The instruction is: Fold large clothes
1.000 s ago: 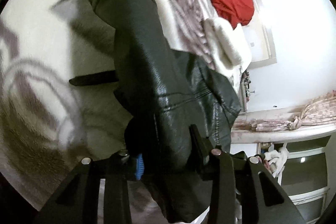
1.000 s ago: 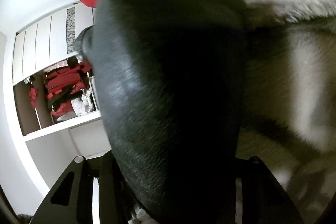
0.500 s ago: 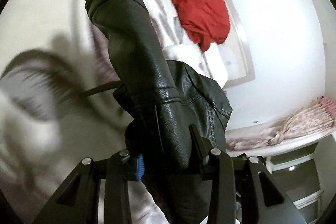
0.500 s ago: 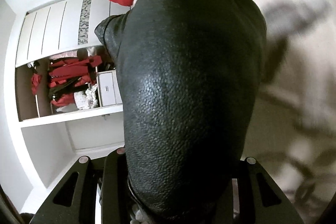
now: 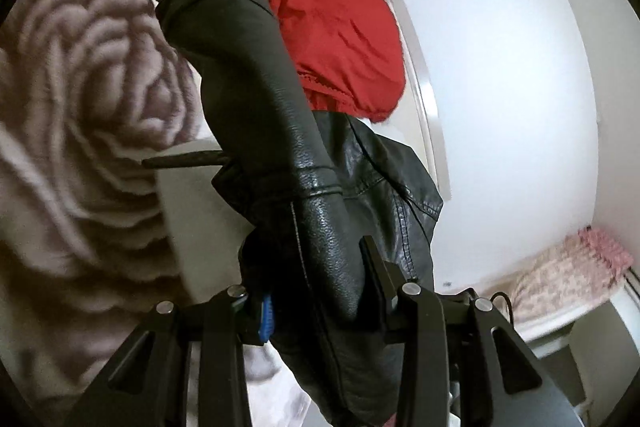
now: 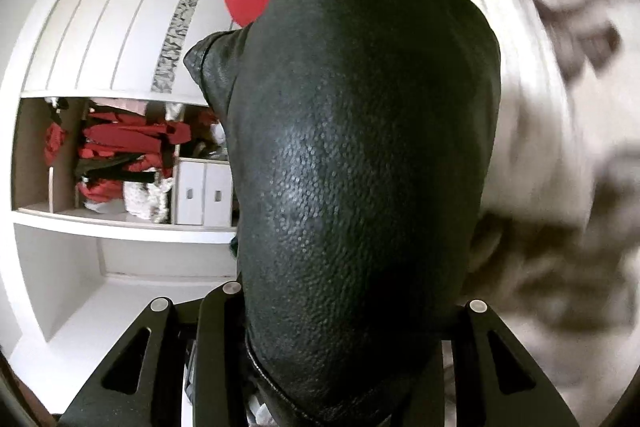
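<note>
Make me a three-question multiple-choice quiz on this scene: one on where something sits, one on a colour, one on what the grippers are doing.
1. The red garment in the left wrist view lies
A. beyond the black leather jacket
B. inside a drawer
C. under the left gripper

2. The flower on the blanket is
A. blue
B. greyish mauve
C. green

3. The right gripper is
A. open and empty
B. shut on the jacket
C. holding a hanger

Answers: 1 A, red shows past the sleeve; 2 B, muted rose print; 3 B, leather fills its fingers.
</note>
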{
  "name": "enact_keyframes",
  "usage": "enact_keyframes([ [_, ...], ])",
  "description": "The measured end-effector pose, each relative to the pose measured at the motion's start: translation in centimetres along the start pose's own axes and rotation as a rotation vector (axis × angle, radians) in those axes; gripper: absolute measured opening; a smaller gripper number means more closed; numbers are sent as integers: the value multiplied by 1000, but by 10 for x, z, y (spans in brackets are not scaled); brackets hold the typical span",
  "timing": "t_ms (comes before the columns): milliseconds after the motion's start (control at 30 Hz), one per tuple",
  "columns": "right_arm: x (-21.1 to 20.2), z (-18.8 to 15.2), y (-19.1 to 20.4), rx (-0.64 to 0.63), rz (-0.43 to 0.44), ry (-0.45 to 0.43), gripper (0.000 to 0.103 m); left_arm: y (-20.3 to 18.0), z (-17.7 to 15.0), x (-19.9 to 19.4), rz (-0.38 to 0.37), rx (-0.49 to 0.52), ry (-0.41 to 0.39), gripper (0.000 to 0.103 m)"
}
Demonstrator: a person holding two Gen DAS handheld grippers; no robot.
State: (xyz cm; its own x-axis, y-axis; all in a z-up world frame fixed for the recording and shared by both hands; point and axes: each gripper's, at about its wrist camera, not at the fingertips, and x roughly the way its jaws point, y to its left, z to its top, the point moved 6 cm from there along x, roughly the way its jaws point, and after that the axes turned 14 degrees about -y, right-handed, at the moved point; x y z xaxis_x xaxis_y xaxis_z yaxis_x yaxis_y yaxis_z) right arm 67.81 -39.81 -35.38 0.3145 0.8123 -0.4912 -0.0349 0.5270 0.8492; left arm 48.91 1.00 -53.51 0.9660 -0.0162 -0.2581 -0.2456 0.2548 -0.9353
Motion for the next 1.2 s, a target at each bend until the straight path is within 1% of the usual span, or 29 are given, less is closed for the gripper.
enact_keyframes([
  [100, 18, 71, -20, -27, -32, 38, 38, 7, -12, 44, 8, -28, -39, 33],
  [133, 22, 82, -29, -32, -37, 45, 38, 10, -15, 55, 11, -33, -49, 33],
  [233, 39, 127, -60, -45, -25, 85, 38, 23, -27, 89, 32, -32, -74, 33],
  [267, 43, 138, -84, -39, -20, 107, 38, 28, -31, 97, 40, -29, -78, 33],
  [333, 51, 144, -120, -33, -17, 149, 38, 41, -41, 109, 59, -11, -89, 33],
  [400, 63, 143, -151, -29, -14, 191, 39, 53, -50, 113, 78, 5, -88, 33],
  [433, 69, 149, -165, -26, -14, 215, 39, 60, -56, 113, 88, 15, -81, 33],
  [467, 73, 136, -181, -29, -22, 231, 40, 64, -59, 113, 98, 26, -75, 33],
  [500, 79, 127, -190, -27, -31, 242, 41, 69, -62, 112, 107, 37, -69, 33],
  [533, 82, 130, -197, -30, -45, 254, 42, 70, -64, 111, 112, 43, -66, 33],
  [567, 87, 117, -200, -42, -52, 264, 44, 70, -65, 110, 114, 49, -64, 33],
  [633, 90, 113, -204, -49, -56, 275, 46, 68, -66, 107, 121, 58, -53, 34],
  [667, 87, 111, -212, -50, -61, 278, 49, 65, -66, 110, 124, 57, -47, 35],
  [733, 101, 107, -193, -48, -80, 276, 53, 58, -60, 120, 138, 56, -32, 37],
  [767, 100, 107, -196, -44, -97, 277, 57, 56, -56, 124, 145, 53, -18, 37],
  [833, 98, 105, -196, -39, -121, 275, 60, 49, -48, 132, 167, 50, 19, 39],
  [900, 93, 101, -196, -39, -148, 270, 66, 52, -42, 125, 188, 58, 58, 41],
  [933, 90, 99, -195, -45, -165, 262, 67, 51, -40, 122, 208, 79, 77, 42],
  [967, 86, 97, -193, -59, -188, 247, 70, 49, -39, 119, 221, 105, 87, 44],
  [1000, 80, 95, -195, -72, -210, 235, 71, 48, -37, 116, 232, 136, 97, 51],
  [1033, 78, 93, -191, -82, -232, 218, 71, 44, -33, 111, 239, 170, 97, 60],
  [1067, 73, 92, -186, -90, -257, 188, 72, 39, -29, 106, 241, 210, 99, 64],
  [1100, 71, 92, -180, -93, -269, 174, 72, 35, -26, 104, 240, 242, 108, 67],
  [1133, 68, 89, -178, -101, -290, 160, 73, 31, -24, 102, 245, 277, 132, 67],
  [1167, 65, 86, -172, -115, -318, 132, 76, 29, -23, 100, 262, 312, 156, 69],
  [1200, 62, 84, -167, -122, -339, 112, 79, 26, -19, 98, 280, 353, 170, 78],
])
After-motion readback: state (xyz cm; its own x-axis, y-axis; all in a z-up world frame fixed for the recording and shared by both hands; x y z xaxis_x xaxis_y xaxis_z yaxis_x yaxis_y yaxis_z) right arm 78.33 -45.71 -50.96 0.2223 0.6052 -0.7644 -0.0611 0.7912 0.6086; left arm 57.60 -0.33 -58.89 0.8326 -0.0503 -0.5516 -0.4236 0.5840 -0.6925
